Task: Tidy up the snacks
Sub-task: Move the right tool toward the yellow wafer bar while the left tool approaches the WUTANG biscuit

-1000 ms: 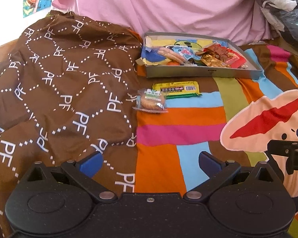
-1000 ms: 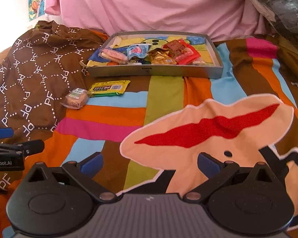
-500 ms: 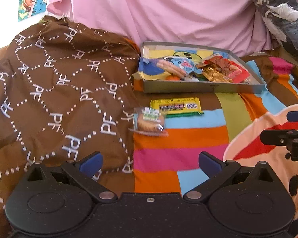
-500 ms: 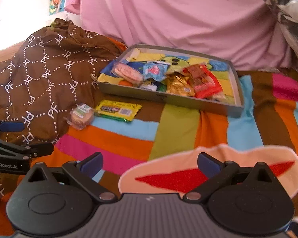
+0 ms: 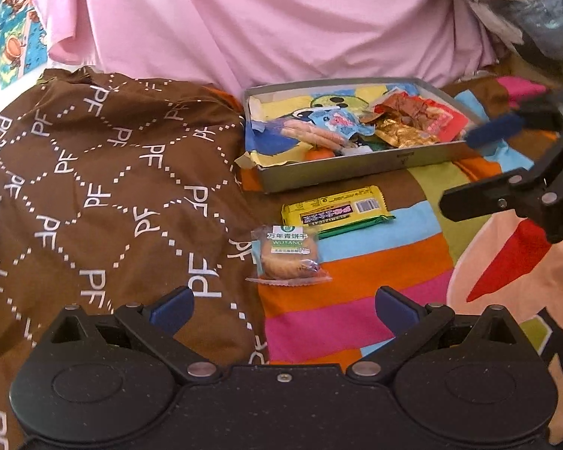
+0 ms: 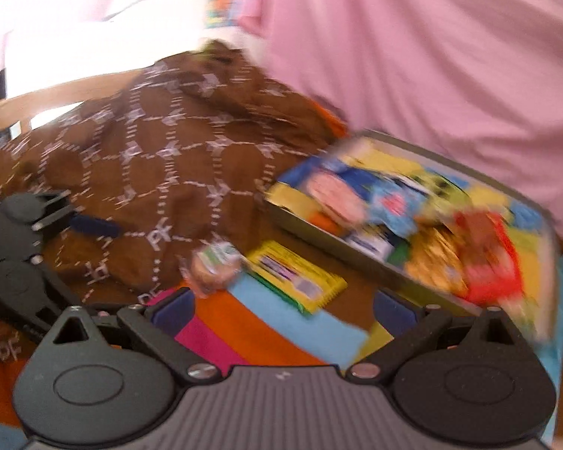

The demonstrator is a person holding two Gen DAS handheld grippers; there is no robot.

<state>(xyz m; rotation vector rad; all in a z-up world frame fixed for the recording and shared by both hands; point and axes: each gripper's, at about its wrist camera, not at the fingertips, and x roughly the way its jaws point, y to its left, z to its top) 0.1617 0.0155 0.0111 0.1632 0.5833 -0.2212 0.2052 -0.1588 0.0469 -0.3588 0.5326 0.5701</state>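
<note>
A grey tray (image 5: 360,167) (image 6: 319,230) holding several snack packets rests on the striped cloth. In front of it lie a yellow-green bar packet (image 5: 336,212) (image 6: 296,275) and a clear-wrapped biscuit (image 5: 287,255) (image 6: 214,266), side by side. My left gripper (image 5: 283,305) is open, low and just short of the biscuit, with nothing between its fingers. My right gripper (image 6: 283,305) is open too, close to the bar packet; its view is blurred. In the left wrist view the right gripper (image 5: 469,172) reaches in from the right, near the tray's front corner.
A rumpled brown "PF" patterned cloth (image 5: 94,195) covers the left side. Pink fabric (image 5: 262,26) hangs behind the tray. Piled dark clothing (image 5: 525,11) sits at the back right. The striped blanket (image 5: 356,300) has a cartoon print on the right.
Both grippers have moved forward toward the loose snacks. The right gripper has swung left and nearer the tray, blurring its view. Both stay open; the snacks have not moved.
</note>
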